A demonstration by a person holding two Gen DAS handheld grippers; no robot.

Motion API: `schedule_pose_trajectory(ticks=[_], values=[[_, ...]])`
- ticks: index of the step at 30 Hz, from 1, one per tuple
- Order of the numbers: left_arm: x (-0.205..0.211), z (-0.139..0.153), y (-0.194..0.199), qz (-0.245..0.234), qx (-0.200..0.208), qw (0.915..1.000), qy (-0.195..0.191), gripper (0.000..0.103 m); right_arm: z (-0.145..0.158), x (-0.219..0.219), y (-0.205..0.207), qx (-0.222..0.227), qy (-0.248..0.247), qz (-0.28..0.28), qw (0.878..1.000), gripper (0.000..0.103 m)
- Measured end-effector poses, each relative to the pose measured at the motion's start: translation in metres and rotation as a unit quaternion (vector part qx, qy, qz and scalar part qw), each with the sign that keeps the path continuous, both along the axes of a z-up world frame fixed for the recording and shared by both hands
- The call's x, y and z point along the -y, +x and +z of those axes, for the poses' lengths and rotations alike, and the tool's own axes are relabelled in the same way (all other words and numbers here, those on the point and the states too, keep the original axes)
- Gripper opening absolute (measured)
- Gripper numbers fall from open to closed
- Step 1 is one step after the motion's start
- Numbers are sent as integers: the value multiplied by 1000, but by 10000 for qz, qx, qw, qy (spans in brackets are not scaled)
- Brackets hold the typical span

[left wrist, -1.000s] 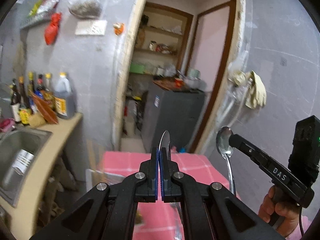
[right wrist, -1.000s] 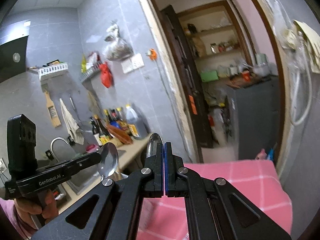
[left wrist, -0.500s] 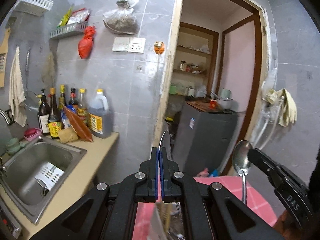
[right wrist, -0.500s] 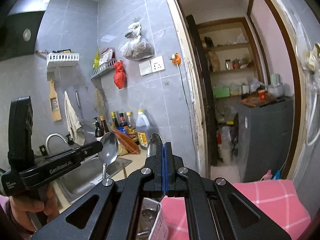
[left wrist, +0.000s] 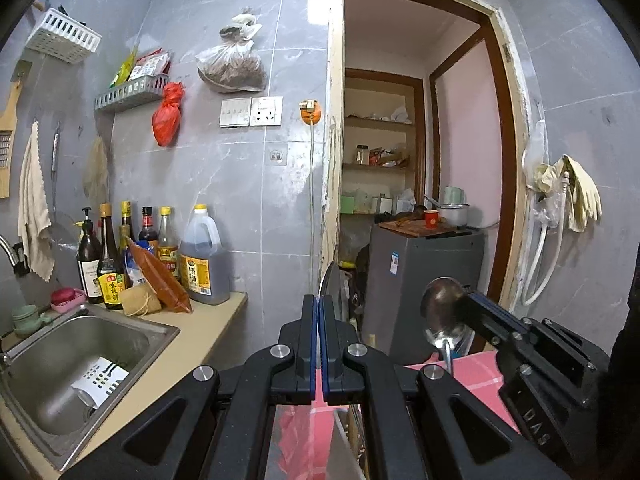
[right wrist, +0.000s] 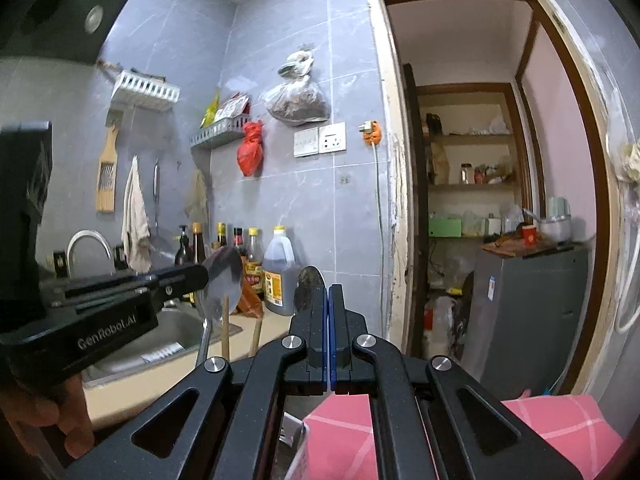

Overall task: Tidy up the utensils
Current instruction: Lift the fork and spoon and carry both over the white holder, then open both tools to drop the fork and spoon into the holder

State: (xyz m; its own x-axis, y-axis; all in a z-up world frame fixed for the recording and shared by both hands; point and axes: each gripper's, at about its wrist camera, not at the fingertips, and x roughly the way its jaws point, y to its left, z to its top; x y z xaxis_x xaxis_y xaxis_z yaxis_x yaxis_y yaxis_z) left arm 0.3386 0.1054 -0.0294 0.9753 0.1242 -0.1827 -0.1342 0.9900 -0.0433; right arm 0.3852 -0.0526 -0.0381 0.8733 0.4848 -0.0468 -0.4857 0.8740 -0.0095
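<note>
My left gripper (left wrist: 319, 308) is shut on a metal spoon (left wrist: 327, 276), which stands edge-on above its fingertips. In the right wrist view the same gripper (right wrist: 200, 277) comes in from the left, held by a hand (right wrist: 60, 420), with the spoon's bowl (right wrist: 222, 285) up and its handle hanging down. My right gripper (right wrist: 329, 300) is shut on a second spoon (right wrist: 308, 285), bowl upward. From the left wrist view it (left wrist: 468, 302) shows at the right with that spoon (left wrist: 443, 308). Both grippers hover side by side above the pink checked table (right wrist: 560, 428).
A steel sink (left wrist: 72, 364) and a counter with several bottles (left wrist: 156, 256) lie to the left. Wooden handles (right wrist: 226, 330) stick up below the left gripper. A grey container's edge (left wrist: 340, 432) shows under my jaws. A grey cabinet (left wrist: 424, 280) stands in the doorway ahead.
Both grippers have sunk and swung left, each still gripping its spoon. The sink and counter have come into view, and the pink table has slid down under the arms.
</note>
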Motion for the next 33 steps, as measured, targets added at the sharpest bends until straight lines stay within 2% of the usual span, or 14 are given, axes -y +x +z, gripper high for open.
schedule_pose_trajectory(ticks=[5,14,20,24,30,33], values=[[3,-10,-3,-81,12,9999,102,2,-6,-4,-3,6,-287,68,9996,1],[-3,-25,-11,-182,-122,9997,-55,2,-16,-1,-7,-115,-474,126,9987,1],[4,-30,-20,-346,-136,9993,36,2,-21,3,-13,-190,-562,236,9980,1],[4,-33,-25,-529,-285,9981,-117,3,-23,8,-14,-344,-515,335,9975,1],[-5,-36,-28,-859,-591,9926,-615,4,-25,16,-16,-602,-487,479,9958,3],[-6,-35,-33,-873,-653,9915,-713,4,-26,20,-19,-688,-481,492,9953,5]])
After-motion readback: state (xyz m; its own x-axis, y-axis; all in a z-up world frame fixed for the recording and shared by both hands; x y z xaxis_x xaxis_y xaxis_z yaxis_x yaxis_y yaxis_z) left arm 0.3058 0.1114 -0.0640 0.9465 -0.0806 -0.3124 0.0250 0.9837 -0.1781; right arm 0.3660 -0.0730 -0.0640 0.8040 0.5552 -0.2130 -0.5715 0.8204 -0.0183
